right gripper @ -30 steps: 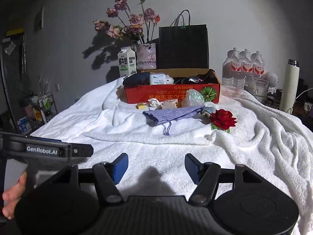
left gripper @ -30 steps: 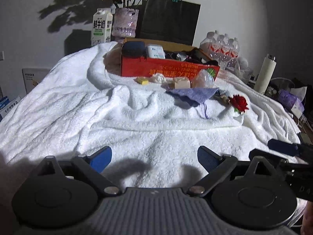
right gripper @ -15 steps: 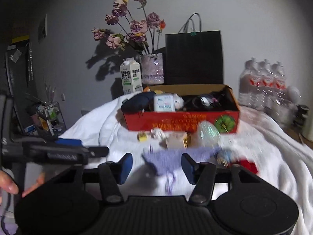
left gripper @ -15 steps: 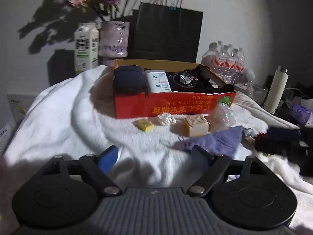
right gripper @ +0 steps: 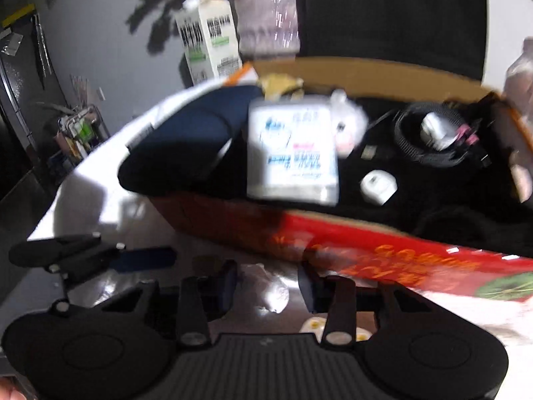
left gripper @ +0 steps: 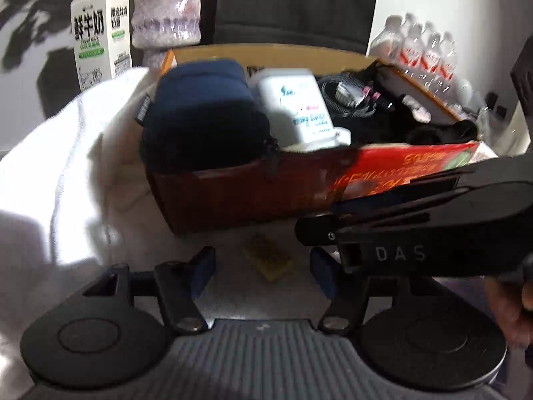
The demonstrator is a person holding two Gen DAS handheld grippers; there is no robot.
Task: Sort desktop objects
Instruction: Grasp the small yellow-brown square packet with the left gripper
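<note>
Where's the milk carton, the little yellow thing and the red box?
milk carton [left gripper: 100,33], left wrist view, on its printed front face.
little yellow thing [left gripper: 268,258], left wrist view, on its top, on the white towel.
red box [left gripper: 413,170], left wrist view, on its lit red front wall.

Box [left gripper: 253,193]: frame centre, on towel [left gripper: 66,153].
Pouch [left gripper: 200,116]: in box, left end.
Packet [left gripper: 296,106]: right of pouch.
Carton [left gripper: 100,30]: upper left, behind box.
Block [left gripper: 268,261]: below box.
</note>
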